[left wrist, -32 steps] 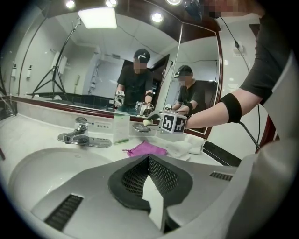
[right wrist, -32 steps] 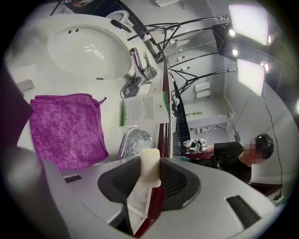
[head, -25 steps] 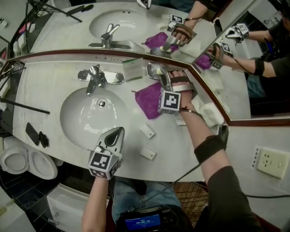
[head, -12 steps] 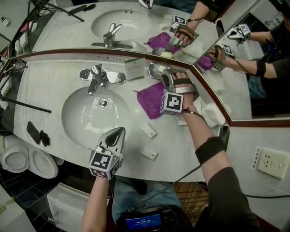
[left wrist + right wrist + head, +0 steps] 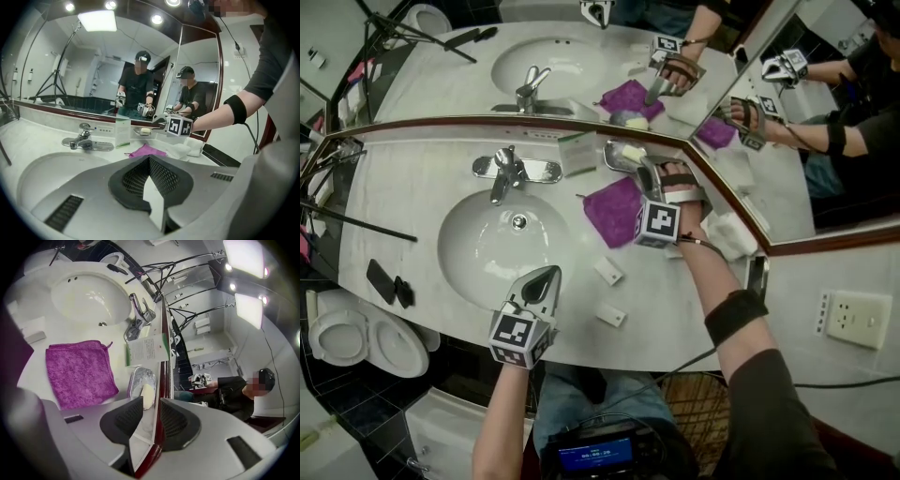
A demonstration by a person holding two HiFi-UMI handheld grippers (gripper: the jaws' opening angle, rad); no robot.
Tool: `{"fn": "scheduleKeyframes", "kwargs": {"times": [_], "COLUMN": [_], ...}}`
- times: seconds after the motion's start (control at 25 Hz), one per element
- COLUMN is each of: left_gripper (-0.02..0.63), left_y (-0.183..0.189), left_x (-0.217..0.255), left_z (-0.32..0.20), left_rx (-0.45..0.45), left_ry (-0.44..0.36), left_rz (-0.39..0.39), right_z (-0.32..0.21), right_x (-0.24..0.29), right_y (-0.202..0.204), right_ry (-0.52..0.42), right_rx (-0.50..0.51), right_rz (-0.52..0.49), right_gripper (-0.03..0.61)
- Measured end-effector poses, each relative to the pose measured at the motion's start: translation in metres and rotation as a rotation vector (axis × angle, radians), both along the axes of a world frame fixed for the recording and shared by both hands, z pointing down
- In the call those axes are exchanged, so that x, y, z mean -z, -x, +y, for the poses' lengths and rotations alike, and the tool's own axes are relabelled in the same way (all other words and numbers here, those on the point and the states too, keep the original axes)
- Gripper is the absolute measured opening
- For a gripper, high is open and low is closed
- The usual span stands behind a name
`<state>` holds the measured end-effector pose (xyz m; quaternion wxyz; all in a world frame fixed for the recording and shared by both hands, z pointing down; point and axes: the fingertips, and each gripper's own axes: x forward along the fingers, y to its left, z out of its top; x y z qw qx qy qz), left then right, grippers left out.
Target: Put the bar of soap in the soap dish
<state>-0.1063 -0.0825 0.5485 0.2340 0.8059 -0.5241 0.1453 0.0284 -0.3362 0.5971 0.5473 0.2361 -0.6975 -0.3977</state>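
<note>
The pale bar of soap (image 5: 631, 153) lies in the silver soap dish (image 5: 611, 159) by the mirror; in the right gripper view the soap (image 5: 147, 395) rests at the dish's (image 5: 139, 377) near end. My right gripper (image 5: 648, 172) hovers just short of the dish. Its jaws (image 5: 151, 404) have just been closing but stay open, with nothing between them. My left gripper (image 5: 544, 275) is shut and empty over the sink's front rim, far from the dish. Its jaws (image 5: 150, 161) point toward the soap (image 5: 146, 131).
A purple cloth (image 5: 614, 211) lies under my right wrist. A card (image 5: 578, 153) leans on the mirror beside the faucet (image 5: 506, 171). Two small white packets (image 5: 606, 272) (image 5: 607, 316) lie near the counter's front. A white towel (image 5: 733, 234) sits at right, the sink basin (image 5: 459, 253) at left.
My right gripper has drawn back a little from the soap dish and its jaws are narrower. The soap stays in the dish. The left gripper has not moved.
</note>
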Motion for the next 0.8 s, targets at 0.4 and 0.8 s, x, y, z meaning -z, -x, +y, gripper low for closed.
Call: {"fn": "scheduleKeyframes", "kwargs": {"times": [0.4, 0.8], "left_gripper": [0.006, 0.006], "left_y": [0.020, 0.042], "left_x": [0.033, 0.069], "left_z": [0.012, 0.027], "left_rx": [-0.034, -0.087], "left_ry": [-0.012, -0.060], "left_rz": [-0.038, -0.066], "right_z": [0.050, 0.122], "right_x": [0.041, 0.077], "right_y": [-0.018, -0.035], "right_ry": [0.076, 0.110], "right_rx": [-0.057, -0.161], "right_rz": [0.036, 0.004], "right_gripper": [0.017, 0.015]}}
